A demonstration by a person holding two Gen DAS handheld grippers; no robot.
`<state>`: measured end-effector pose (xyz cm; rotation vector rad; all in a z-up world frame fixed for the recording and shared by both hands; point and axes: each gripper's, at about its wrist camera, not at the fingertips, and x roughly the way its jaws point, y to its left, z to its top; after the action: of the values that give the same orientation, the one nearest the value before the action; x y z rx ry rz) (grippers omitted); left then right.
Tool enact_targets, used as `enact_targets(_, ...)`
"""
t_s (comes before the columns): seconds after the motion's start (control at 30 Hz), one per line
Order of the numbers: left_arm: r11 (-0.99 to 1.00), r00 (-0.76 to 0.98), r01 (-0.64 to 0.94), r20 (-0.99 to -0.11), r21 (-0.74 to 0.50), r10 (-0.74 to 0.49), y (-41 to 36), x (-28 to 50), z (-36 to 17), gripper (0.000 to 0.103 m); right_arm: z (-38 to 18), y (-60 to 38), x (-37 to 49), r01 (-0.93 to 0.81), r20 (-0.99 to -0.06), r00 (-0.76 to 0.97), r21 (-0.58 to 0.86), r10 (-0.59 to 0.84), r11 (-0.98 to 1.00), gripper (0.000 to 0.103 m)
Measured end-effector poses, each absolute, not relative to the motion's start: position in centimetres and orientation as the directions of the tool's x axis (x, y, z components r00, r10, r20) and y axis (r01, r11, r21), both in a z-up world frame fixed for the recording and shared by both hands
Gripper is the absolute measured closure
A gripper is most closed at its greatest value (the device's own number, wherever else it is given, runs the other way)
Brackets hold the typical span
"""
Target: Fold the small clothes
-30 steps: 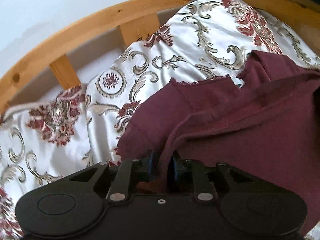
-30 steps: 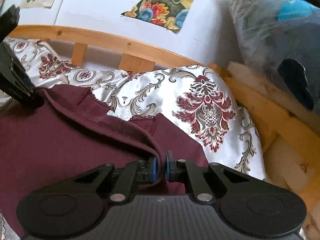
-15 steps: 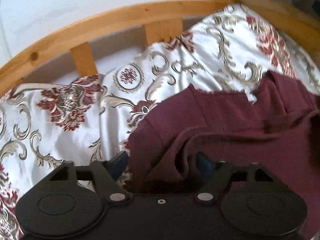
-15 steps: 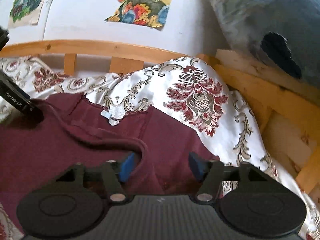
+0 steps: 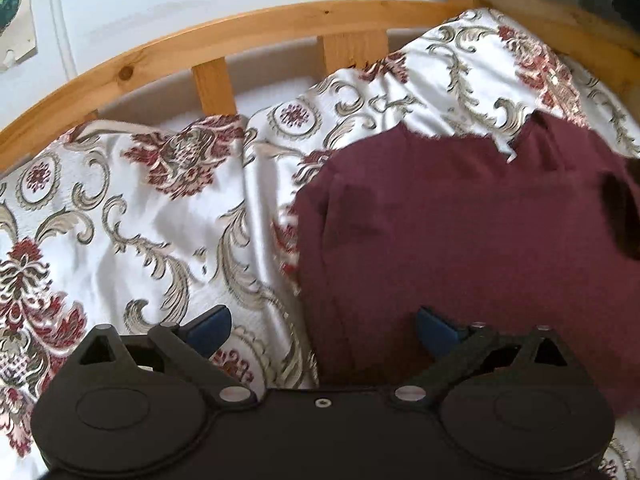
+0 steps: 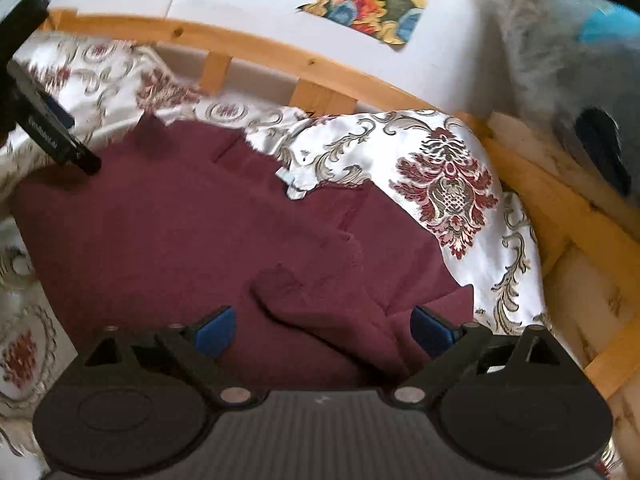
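A maroon garment (image 5: pixel 460 232) lies flat on a white bedspread with red and gold scrolls (image 5: pixel 140 220); its neckline with a small white label (image 6: pixel 294 186) points toward the headboard. My left gripper (image 5: pixel 320 328) hovers over the garment's left edge, its jaws opening wide, blue pads clear of the cloth. Over the garment's right part my right gripper (image 6: pixel 324 326) is likewise opening, with a raised fold of maroon cloth (image 6: pixel 304 300) lying loose between the pads, untouched. The left gripper's black finger (image 6: pixel 52 136) shows at the left of the right wrist view.
A curved wooden headboard rail (image 5: pixel 260 32) with slats runs behind the bed against a white wall with pictures (image 6: pixel 372 0). A wooden side rail (image 6: pixel 568 216) borders the bed on the right, with a grey-blue bundle (image 6: pixel 580 60) above it.
Both grippers went from shut on pinched folds of the maroon garment to wide open, letting it drop flat. Both hands pulled back and lowered a little.
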<state>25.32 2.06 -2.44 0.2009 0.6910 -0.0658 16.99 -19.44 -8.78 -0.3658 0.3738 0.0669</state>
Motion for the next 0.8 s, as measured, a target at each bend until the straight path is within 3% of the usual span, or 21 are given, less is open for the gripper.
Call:
enact_targets(0.07,0.983,0.766,0.11,-0.642,0.146,0.01,2.4,25.3,-2.6,0.004,-9.0,-19.4,17.2,-0.119,-0.37,0.929,-0.333,-0.014,0.935,0.013)
enact_targets(0.2,0.987,0.763,0.09,-0.647,0.132,0.017,2.6,25.6,-2.8,0.004,-9.3,-20.4,17.8,-0.079,-0.377,0.925,-0.294,-0.04,0.952,0.034)
enact_targets(0.3,0.989,0.762,0.085,-0.648,0.125,0.016,2.7,25.6,-2.8,0.004,-9.0,-21.2,17.9,-0.038,-0.365,0.928,-0.271,-0.067,0.962,0.064)
enact_targets(0.4,0.989,0.765,0.086,-0.644,0.124,0.015,2.7,25.5,-2.8,0.004,-8.2,-22.7,17.6,-0.002,-0.34,0.939,-0.17,-0.057,0.985,0.088)
enact_targets(0.6,0.99,0.778,0.08,-0.628,0.119,0.012,3.0,25.0,-2.5,0.005,-6.9,-27.3,17.1,0.125,-0.314,0.946,0.115,-0.083,0.986,0.095)
enact_targets(0.8,0.99,0.791,0.084,-0.612,0.114,0.004,3.5,24.8,-2.3,0.017,-7.9,-29.9,17.4,0.186,-0.365,0.927,0.248,-0.087,0.951,0.095)
